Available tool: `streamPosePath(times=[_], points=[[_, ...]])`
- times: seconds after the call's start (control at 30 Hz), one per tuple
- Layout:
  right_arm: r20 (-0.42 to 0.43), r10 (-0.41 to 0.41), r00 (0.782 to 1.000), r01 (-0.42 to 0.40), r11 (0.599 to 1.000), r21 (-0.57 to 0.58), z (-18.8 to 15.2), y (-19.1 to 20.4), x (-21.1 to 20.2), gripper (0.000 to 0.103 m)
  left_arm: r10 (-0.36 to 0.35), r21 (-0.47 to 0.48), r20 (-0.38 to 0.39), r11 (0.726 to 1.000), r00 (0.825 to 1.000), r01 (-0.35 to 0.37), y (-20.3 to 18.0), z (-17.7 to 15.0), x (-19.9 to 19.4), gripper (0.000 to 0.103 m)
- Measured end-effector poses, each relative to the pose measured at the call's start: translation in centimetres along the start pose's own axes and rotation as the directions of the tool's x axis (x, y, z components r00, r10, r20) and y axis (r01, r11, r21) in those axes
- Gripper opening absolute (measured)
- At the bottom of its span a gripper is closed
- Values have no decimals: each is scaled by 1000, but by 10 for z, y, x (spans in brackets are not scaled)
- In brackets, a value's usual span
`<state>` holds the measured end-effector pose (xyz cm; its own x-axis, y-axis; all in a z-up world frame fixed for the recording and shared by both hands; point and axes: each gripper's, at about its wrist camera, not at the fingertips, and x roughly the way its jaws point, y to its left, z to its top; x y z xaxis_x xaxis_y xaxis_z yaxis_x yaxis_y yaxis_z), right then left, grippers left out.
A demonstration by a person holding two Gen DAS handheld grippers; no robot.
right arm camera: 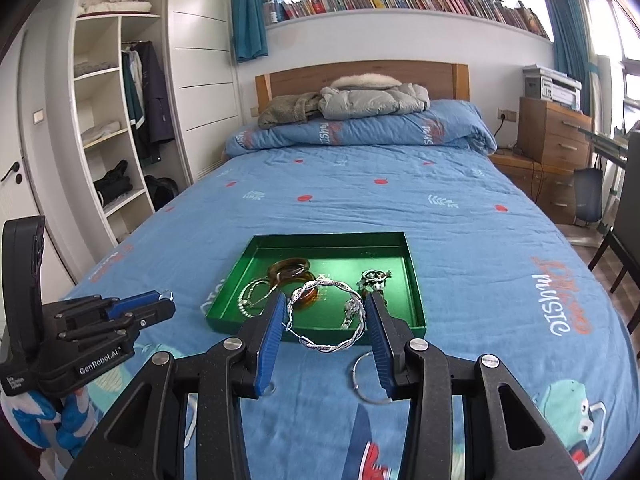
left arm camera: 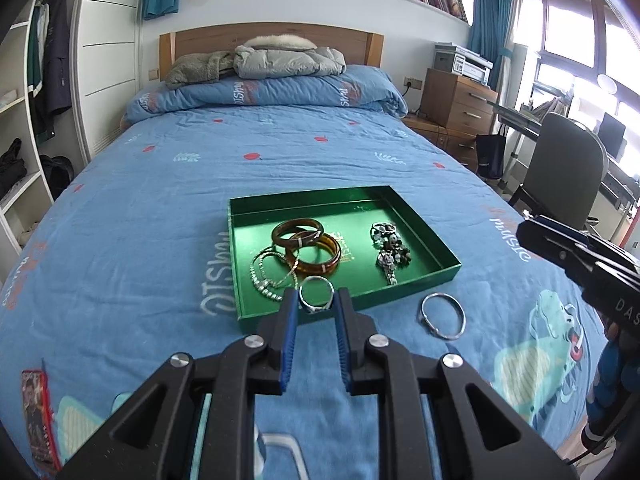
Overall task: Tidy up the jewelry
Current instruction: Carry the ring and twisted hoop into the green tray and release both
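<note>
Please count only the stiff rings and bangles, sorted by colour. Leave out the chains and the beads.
Brown: 2, the dark bangle and the amber bangle, both in the tray
Silver: 3, the ring in the left hand-held gripper, the twisted bangle in the right hand-held gripper, the plain bangle on the bed
Total: 5

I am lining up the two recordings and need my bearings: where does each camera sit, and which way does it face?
Left wrist: on the left gripper, facing up the bed over the green tray; its fingers pinch a small silver ring; right gripper at the right edge.
Right wrist: on the right gripper, facing likewise; it clamps a twisted silver bangle; left gripper at left.
Shared: tray, plain silver bangle on the bedspread.
</note>
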<state>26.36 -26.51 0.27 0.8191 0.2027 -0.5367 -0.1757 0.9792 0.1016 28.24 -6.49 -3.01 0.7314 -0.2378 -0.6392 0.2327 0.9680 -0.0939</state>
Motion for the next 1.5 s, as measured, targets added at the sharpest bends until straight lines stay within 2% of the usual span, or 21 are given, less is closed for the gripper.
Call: streamPosePath(times=[0.27, 0.47, 0.77, 1.13, 1.27, 1.5], points=[[-88, -17, 996, 18, 1000, 16, -2, -23, 79, 41, -6, -10, -99, 1000, 995, 5, -9, 9, 85, 17], [-157, -18, 987, 21, 1000, 16, -15, -28, 127, 41, -3, -38, -162, 999, 987, -3, -4, 4, 127, 17], [-223, -30, 974, 35, 999, 17, -23, -34, 172, 41, -6, -40, -200, 999, 980, -2, -4, -3, 149, 17], [-287, -78, 955, 76, 997, -16, -35, -39, 193, 41, -9, -76, -231, 997, 973, -9, 0, -1, 166, 17], [-294, -70, 953, 75, 997, 7, -33, -44, 196, 41, -20, -114, -248, 993, 969, -9, 6, -1, 172, 17], [-310, -50, 949, 58, 998, 15, -30, -46, 199, 41, -13, -107, -245, 994, 969, -14, 5, 0, 173, 18]])
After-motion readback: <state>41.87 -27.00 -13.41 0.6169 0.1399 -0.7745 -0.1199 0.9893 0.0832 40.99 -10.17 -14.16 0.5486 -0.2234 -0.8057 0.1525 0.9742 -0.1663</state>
